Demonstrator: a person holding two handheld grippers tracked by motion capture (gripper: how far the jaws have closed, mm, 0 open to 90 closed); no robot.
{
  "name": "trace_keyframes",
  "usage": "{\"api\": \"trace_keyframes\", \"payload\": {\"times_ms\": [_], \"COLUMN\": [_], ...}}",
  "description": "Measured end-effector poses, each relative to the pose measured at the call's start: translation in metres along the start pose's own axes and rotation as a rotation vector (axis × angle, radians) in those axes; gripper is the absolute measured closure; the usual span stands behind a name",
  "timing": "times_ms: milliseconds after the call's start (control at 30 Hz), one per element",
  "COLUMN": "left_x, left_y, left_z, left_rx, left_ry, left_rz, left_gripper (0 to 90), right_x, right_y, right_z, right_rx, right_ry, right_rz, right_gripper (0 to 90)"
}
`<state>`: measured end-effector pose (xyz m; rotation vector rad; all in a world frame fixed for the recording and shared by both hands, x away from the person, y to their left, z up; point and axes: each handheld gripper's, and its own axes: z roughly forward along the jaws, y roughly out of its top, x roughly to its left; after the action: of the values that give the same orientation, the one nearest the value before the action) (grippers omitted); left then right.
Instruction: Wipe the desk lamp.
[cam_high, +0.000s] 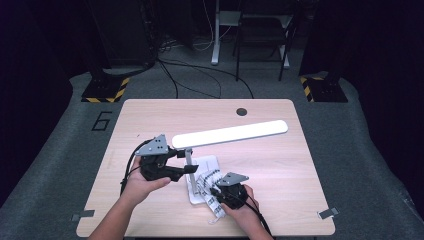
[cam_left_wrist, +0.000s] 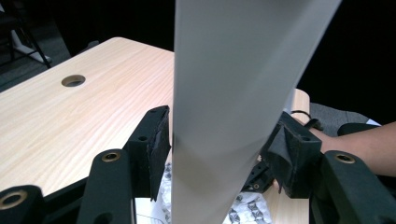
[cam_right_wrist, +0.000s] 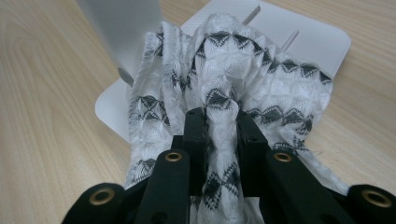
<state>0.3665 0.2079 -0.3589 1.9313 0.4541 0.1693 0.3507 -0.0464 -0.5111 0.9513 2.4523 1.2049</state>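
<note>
On the left, the left tongs (cam_high: 176, 159) stand around the near end of the lamp head (cam_high: 230, 133), a long white bar that floats level above the table (cam_high: 150, 115). In the left gripper view the bar (cam_left_wrist: 233, 93) runs up between the two jaws; the left pad is just beside it with a thin gap, and the right pad seems close too, so I judge the tongs are open around it and not pressing. The left hand (cam_high: 142, 185) carries them from below.

In the middle, the lamp's thin post (cam_high: 189, 159) goes down to the flat white base (cam_high: 209, 162), which lies near the front edge of the table.

On the right, the right tongs (cam_high: 216, 192) are closed on a fold of the patterned cloth (cam_right_wrist: 233, 88), white with dark triangles. The cloth lies over the base (cam_right_wrist: 322, 42), just beside the post.

The step in hand looks like wiping the lamp base with the cloth while the left side steadies the head. The next move calls for a firm hold on the bar again, then a drag of the cloth across the base, without catching the post.

For room: the far half of the table is free. The front edge is near the right hand (cam_high: 245, 212), so pulling toward the person has little space.
</note>
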Motion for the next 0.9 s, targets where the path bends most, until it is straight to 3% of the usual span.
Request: {"api": "trace_keyframes", "payload": {"times_ms": [100, 133, 233, 333, 400, 533, 900], "left_x": [-0.001, -0.002, -0.002, -0.002, -0.003, -0.004, -0.007], "left_y": [0.006, 0.011, 0.015, 0.020, 0.026, 0.035, 0.044], "left_z": [-0.002, -0.003, -0.003, -0.005, -0.009, -0.014, -0.019], "left_rx": [0.013, 0.037, 0.049, 0.047, 0.016, -0.001, 0.002], "left_ry": [-0.011, -0.007, -0.010, -0.015, -0.014, -0.010, 0.005], "left_rz": [-0.002, -0.003, -0.008, -0.008, -0.010, 0.006, 0.016], "left_gripper": [43.8, 43.6, 42.8, 42.3, 42.0, 41.1, 40.8], "right_x": [-0.004, -0.006, -0.004, -0.004, -0.005, -0.005, -0.005], "right_y": [-0.001, -0.002, -0.002, -0.002, -0.003, -0.003, -0.003], "right_z": [0.000, 0.001, 0.001, 0.001, 0.001, 0.001, 0.001], "right_rx": [-0.006, -0.010, -0.017, -0.010, -0.026, -0.026, -0.025], "right_ry": [0.019, 0.034, 0.024, 0.026, 0.023, 0.026, 0.030], "right_rz": [0.017, 0.047, 0.034, 0.042, 0.049, 0.048, 0.049], "right_gripper": [77.6, 77.6, 77.7, 77.7, 77.7, 77.7, 77.6]}}
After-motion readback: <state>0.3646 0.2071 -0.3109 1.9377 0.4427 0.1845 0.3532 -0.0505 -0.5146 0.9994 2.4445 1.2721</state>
